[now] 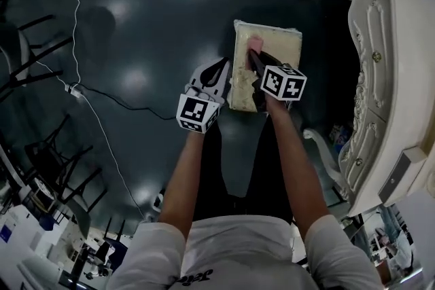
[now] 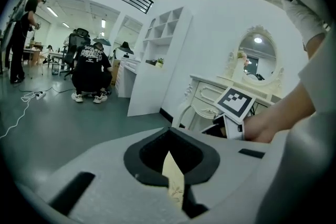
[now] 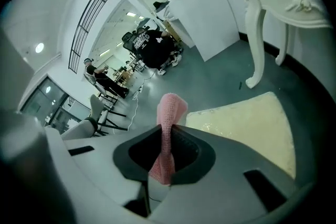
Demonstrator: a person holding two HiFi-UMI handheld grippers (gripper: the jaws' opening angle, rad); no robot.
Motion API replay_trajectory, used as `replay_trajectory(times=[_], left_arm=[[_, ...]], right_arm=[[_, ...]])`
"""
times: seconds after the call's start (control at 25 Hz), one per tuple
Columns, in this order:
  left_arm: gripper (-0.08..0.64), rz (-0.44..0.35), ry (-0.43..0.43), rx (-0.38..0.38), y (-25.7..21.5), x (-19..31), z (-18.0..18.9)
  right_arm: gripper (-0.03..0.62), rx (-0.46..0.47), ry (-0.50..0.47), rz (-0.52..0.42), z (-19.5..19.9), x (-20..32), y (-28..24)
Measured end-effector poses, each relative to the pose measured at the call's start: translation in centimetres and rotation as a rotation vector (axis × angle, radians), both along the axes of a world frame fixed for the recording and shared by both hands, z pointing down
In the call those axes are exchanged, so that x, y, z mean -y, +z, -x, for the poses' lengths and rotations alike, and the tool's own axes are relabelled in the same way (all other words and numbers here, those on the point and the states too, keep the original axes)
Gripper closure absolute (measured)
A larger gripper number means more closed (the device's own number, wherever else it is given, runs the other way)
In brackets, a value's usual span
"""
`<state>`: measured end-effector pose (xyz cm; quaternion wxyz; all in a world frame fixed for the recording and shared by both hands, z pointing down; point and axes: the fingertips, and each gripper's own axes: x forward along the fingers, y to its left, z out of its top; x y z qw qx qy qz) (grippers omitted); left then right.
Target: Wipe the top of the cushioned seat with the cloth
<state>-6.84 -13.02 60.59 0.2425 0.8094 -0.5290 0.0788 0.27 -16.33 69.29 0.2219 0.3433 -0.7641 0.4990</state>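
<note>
The cream cushioned seat point(image 1: 279, 44) stands on the dark floor in front of me. My right gripper point(image 1: 253, 58) reaches over the seat's left part, shut on a pink knitted cloth point(image 1: 254, 44). In the right gripper view the cloth point(image 3: 170, 113) sticks up between the jaws of the right gripper point(image 3: 167, 136), with the seat top point(image 3: 252, 123) just beyond. My left gripper point(image 1: 224, 68) is at the seat's left edge. In the left gripper view the left gripper point(image 2: 170, 157) looks closed on a thin cream sliver of the seat point(image 2: 174, 186).
A white ornate dressing table point(image 1: 380, 78) stands close on the right, one curved leg point(image 3: 257, 34) near the seat. A cable point(image 1: 102, 102) runs across the floor on the left, beside dark chairs point(image 1: 41, 159). A crouching person point(image 2: 92, 73) is far back.
</note>
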Motion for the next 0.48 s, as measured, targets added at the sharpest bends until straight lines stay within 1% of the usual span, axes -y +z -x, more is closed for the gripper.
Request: replay_trajectory(times=[0.16,0.28,0.36,0.48], left_arm=[[0.548,0.023,-0.014,-0.007,2.6,0.1,1.8],[0.548,0.039,-0.003,0.004,3.9,0.4,2.5],[0.548,0.05,0.003,0.006,4.6,0.4,2.6],[0.548,0.057,0.01,0.01,5.2,0.7,2.2]], right_arm=[[0.568,0.011,-0.016,0.039,3.4,1.3,4.4],[0.568,0.031,-0.033,0.077,5.5,2.4,7.0],[0.568,-0.002,-0.043,0.105,6.1,2.7,8.7],[0.568,-0.095,-0.067,0.151,5.3,2.7,10.9]])
